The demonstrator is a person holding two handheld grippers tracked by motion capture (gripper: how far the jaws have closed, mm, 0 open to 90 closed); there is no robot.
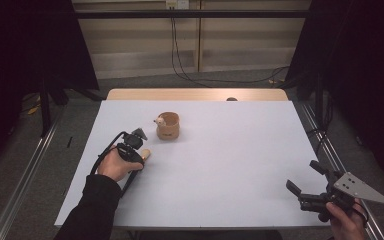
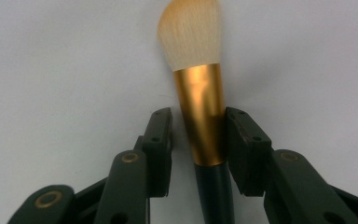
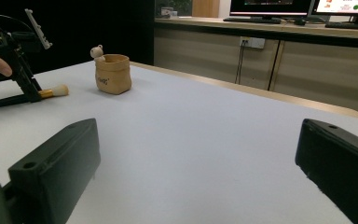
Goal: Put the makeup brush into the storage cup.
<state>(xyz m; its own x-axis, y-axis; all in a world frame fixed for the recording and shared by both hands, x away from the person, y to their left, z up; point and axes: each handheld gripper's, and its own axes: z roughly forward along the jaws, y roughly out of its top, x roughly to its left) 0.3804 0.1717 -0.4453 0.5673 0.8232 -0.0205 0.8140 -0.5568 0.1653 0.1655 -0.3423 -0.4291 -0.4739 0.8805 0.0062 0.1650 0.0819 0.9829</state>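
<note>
The left tool (image 2: 198, 140) straddles a makeup brush (image 2: 199, 107) at its gold ferrule, one jaw touching, the other just off, left of the bench's (image 1: 230, 165) middle. A small tan pot (image 1: 168, 126) stands near, toward the far edge. The right tool (image 1: 304, 181) gapes empty at the near right corner.

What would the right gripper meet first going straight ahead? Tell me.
Probably nothing: the right gripper faces bare table to the far edge; the pouch sits left of that line.
</note>
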